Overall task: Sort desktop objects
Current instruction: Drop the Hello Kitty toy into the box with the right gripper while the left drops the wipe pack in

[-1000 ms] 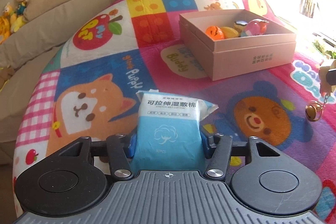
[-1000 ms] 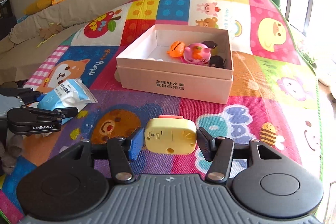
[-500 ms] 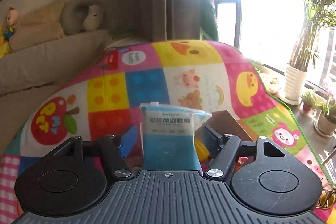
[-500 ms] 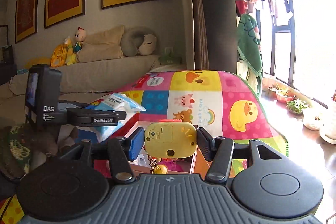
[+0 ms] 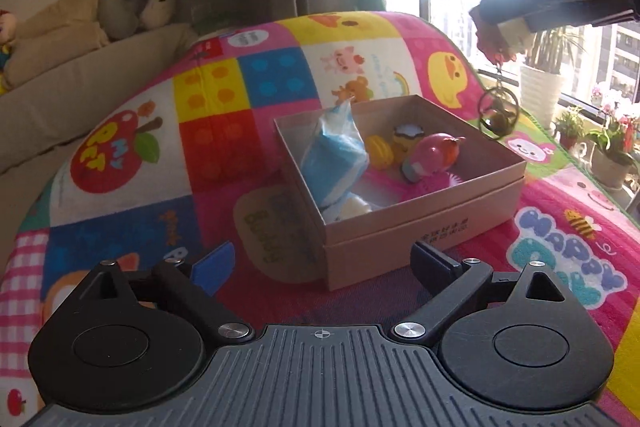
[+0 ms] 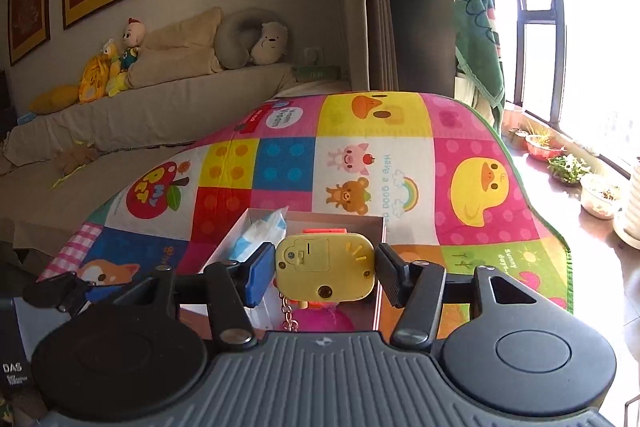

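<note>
1. My left gripper (image 5: 322,261) stands wide, its jaws having just been opening, with nothing between them; the blue left pad and black right pad frame only the colourful cartoon play mat (image 5: 248,83).
2. The blue and white soft packet of wet cotton pads (image 5: 334,155) sits tilted in the left part of the open tan cardboard box (image 5: 424,227), just beyond the left gripper.
3. Right of the packet in the box lie a small yellow toy (image 5: 380,151), a pink round toy (image 5: 434,153) and a spiky magenta ball (image 5: 424,187).
4. My right gripper (image 6: 325,273) is clamped, partly closed, on a yellow plastic keychain toy (image 6: 325,267), both pads pressing its sides.
5. A metal chain (image 6: 289,315) hangs from the toy, above the box.
6. From the left camera, the right gripper shows up high at the far right, with the keyring (image 5: 498,109) dangling below it.
</note>
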A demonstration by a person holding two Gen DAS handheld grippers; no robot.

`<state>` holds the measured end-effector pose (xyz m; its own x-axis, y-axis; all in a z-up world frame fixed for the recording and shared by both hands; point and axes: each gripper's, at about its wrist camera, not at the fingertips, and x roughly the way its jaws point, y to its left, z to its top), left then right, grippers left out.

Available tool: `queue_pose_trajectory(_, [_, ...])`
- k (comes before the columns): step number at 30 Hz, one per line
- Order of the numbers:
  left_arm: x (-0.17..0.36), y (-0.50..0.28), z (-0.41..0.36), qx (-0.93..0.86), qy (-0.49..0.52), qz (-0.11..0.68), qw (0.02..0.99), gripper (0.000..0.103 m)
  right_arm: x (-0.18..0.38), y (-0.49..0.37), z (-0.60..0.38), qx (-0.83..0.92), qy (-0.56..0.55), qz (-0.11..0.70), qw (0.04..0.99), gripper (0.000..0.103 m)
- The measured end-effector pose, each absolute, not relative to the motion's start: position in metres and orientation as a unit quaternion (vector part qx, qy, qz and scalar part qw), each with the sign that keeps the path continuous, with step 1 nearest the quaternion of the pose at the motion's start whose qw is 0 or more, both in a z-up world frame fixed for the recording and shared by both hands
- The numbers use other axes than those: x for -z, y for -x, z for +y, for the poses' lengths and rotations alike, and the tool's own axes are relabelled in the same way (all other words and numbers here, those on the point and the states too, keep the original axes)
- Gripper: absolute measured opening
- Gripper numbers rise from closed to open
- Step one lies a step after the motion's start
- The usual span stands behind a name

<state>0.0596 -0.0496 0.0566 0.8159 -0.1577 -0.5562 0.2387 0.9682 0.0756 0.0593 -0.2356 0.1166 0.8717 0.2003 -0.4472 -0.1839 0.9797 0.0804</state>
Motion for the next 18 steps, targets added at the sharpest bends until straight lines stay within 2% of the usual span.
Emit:
queue_pose_trajectory(3, [-0.055,-0.052,-0.038,0.093,-0.054,0.287,0.952,0.100,-0.125,-0.089,-0.216,-0.093,-0.018,0.206,0.974,0.055])
queue_pose_trajectory(4, [-0.053,-0.048,-0.033,0.086,-0.047,0.289,0.952,0.101,-0.125,-0.098,-0.210,-0.089,-0.017,0.208,0.974,0.058])
queue_pose_trajectory(5, [-0.051,-0.045,-0.028,0.079,-0.040,0.291,0.953,0.101,-0.122,-0.107,-0.205,-0.089,-0.016,0.218,0.972,0.065])
queue_pose_trajectory(7, [-0.042,-0.038,-0.018,0.068,-0.028,0.296,0.952,0.102,-0.112,-0.118,-0.199,-0.093,-0.024,0.241,0.966,0.069])
queue_pose_trajectory(12, [-0.019,-0.037,-0.004,0.054,-0.005,0.316,0.947,0.102,-0.088,-0.141,-0.188,-0.073,-0.024,0.282,0.956,0.068])
queue_pose_trajectory(16, [-0.016,-0.034,-0.003,0.060,0.001,0.319,0.946,0.102,-0.079,-0.176,-0.161,-0.071,0.010,0.302,0.951,0.052])
queue_pose_trajectory(18, [-0.018,-0.032,-0.005,0.066,0.001,0.316,0.947,0.102,-0.075,-0.193,-0.143,-0.080,0.030,0.306,0.948,0.051])
